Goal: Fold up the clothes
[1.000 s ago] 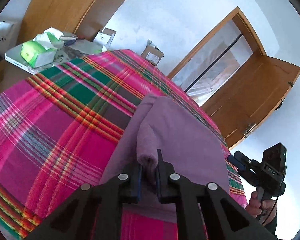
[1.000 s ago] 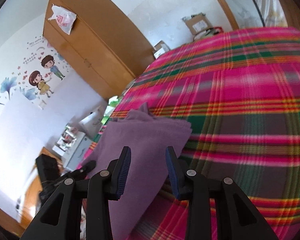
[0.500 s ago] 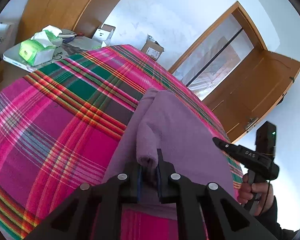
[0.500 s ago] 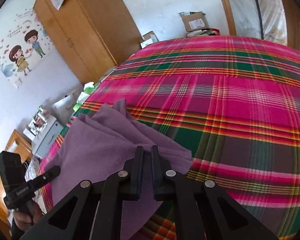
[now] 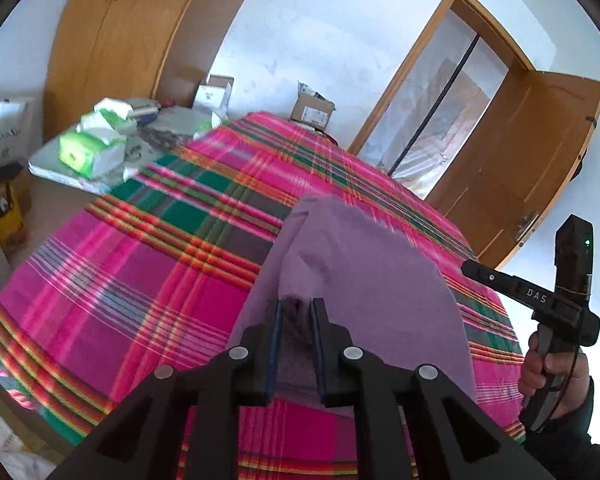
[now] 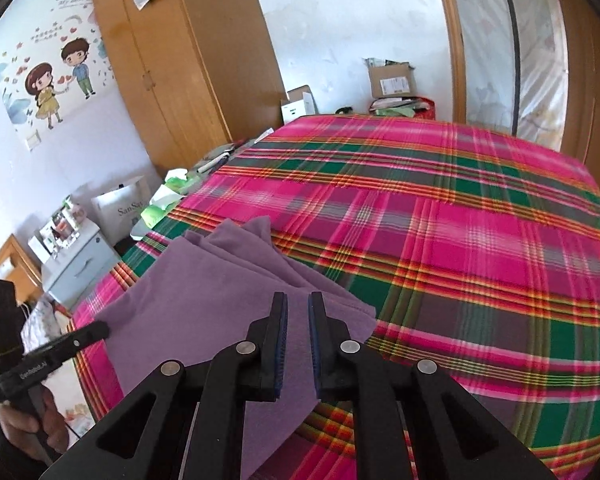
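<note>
Purple and soft, a folded knit garment (image 5: 364,276) lies on a bed spread with a pink, green and orange plaid blanket (image 5: 148,264), near the blanket's close edge. The black left gripper (image 5: 294,312) has its fingers clenched on a bunched fold of the garment, the cloth showing dark between the blue pads. The black right gripper (image 6: 298,312) hovers over the garment's near corner with its fingers drawn close, a narrow gap between them; whether any cloth is pinched there cannot be told. In the right wrist view the garment (image 6: 220,292) shows several layered edges fanned toward the blanket's far side. Beyond the blanket stand a tall wooden wardrobe (image 6: 188,60) and a cardboard box (image 6: 392,78) against a white wall; an open wooden door (image 5: 540,152) is beside the bed.
</note>
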The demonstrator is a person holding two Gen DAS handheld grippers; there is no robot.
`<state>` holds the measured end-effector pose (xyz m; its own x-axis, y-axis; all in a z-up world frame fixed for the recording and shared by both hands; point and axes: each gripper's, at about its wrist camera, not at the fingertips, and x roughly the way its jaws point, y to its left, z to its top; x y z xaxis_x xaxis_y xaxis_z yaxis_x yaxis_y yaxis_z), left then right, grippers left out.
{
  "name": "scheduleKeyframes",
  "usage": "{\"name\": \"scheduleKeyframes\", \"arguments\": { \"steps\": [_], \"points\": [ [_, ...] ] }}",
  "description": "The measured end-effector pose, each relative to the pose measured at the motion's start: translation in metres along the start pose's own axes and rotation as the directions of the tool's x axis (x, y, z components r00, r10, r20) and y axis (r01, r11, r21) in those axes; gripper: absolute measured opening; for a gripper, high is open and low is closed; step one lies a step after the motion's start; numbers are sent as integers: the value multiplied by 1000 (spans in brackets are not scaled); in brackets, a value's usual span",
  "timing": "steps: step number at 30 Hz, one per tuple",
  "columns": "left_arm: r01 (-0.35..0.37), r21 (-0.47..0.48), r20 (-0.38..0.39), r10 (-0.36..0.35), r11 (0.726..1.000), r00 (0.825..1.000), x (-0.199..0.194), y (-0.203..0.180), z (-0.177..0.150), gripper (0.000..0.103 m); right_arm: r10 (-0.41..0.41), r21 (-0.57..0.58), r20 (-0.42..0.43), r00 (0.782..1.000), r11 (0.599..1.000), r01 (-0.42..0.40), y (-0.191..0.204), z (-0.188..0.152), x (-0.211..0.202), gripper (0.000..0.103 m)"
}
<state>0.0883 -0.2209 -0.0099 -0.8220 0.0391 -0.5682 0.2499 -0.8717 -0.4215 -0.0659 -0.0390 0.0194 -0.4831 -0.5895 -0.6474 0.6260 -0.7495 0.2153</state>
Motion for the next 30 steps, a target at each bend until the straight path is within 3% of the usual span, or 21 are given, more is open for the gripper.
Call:
{"name": "scheduleKeyframes", "arguments": {
  "steps": [8,12,18,23,30],
  "points": [
    [-5,90,55,0,996,998,-10,-28,14,14,44,-5,-3,999,999,-44,3,-2,-10,12],
    [0,133,24,-3,991,1000,4,-38,10,14,19,-13,7,1000,1000,-19,3,-2,-17,12],
    [-42,135,-63,51,990,997,35,-27,-5,14,-38,-24,27,999,999,39,2,-3,-28,12],
    [-48,143,-64,58,989,996,40,-26,-8,14,-83,-17,32,996,996,83,-6,-5,-38,12],
    [-48,153,-63,58,987,996,42,-26,-8,14,-9,75,17,1000,997,8,-35,-19,-68,12]
  ]
}}
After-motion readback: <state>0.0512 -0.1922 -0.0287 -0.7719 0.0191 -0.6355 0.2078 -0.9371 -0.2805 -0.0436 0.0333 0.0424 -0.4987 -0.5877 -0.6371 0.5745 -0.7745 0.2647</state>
